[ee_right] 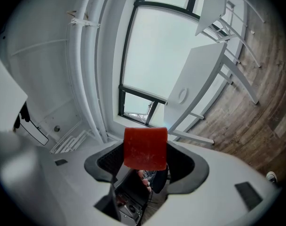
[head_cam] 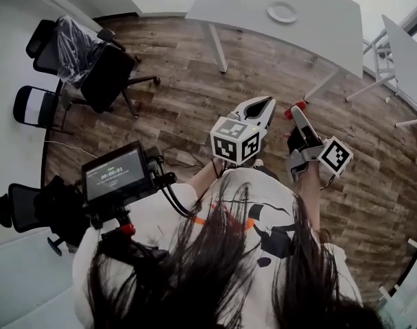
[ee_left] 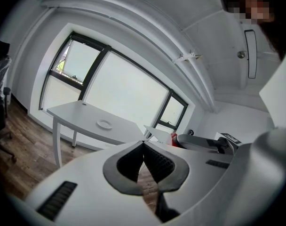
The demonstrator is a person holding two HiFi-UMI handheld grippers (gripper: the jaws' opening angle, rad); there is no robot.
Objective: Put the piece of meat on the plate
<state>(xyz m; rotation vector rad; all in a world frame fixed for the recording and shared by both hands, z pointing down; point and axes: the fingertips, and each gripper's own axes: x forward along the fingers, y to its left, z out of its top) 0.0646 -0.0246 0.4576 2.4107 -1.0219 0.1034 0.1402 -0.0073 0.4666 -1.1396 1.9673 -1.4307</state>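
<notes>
— What is being gripped by the right gripper (ee_right: 146, 160)?

— The piece of meat (ee_right: 145, 148), a red slab with rounded upper corners, is being pinched between its jaws. It is being held up in the air, sticking out past the jaw tips, well apart from the bench (head_cam: 318, 26).

— And the left gripper (ee_left: 143, 144)?

— Its jaws are being pressed together at the tips, and only the floor is being seen through the gap behind them.

— Where is the plate being seen?

— The plate (head_cam: 282, 11), white and round, is being carried by the white bench, which is being shown in front of a large window (ee_left: 119, 88).

— How are the two grippers being held?

— In the head view they are being held side by side in front of the person, above the wooden floor (head_cam: 195, 94). Both are being pointed toward the bench, with their marker cubes (head_cam: 234, 141) nearest the person.

— What else is being shown?

— Black office chairs (head_cam: 102, 74) are being shown on the floor at the left. A small lit screen (head_cam: 114, 173) is being carried at the person's left side.
</notes>
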